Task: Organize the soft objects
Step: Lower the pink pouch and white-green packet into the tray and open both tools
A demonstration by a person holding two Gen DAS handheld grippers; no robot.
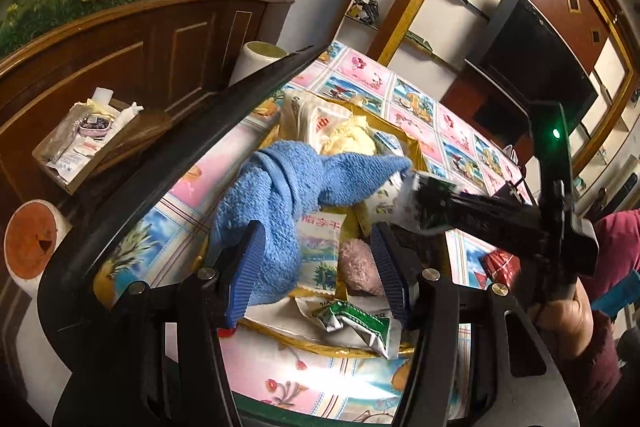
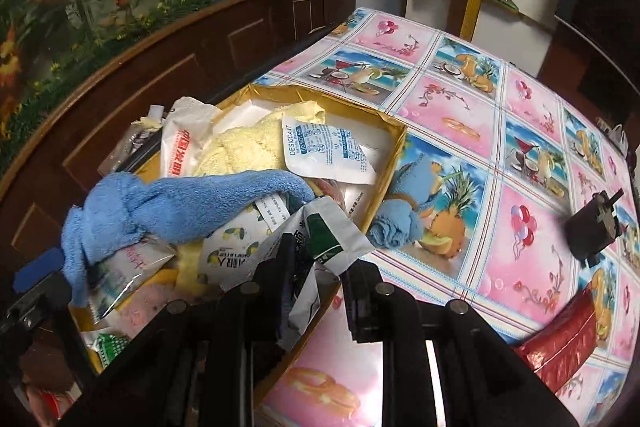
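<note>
A knotted blue towel [image 1: 276, 195] lies across the pile in a yellow cardboard box [image 2: 394, 151] on the flowered tablecloth. My left gripper [image 1: 318, 263] is open. The towel's lower end rests against its left pad [image 1: 244, 267], and the right pad [image 1: 390, 267] is clear of it. My right gripper [image 2: 322, 259] is shut on a crumpled white-and-green packet [image 2: 332, 227] over the box's near corner. In the left wrist view the right gripper [image 1: 412, 187] reaches in from the right to the towel's far tip. The box also holds a yellow towel [image 2: 244, 147], a desiccant sachet [image 2: 324, 151] and a pink fluffy piece [image 1: 360, 267].
A second blue cloth [image 2: 396, 223] lies on the tablecloth just outside the box. A black plug [image 2: 592, 227] and a red packet [image 2: 560, 343] sit to the right. Dark wood panelling runs behind, with a small carton of sachets [image 1: 84, 143] at the left. A person's hand [image 1: 564, 315] holds the right gripper.
</note>
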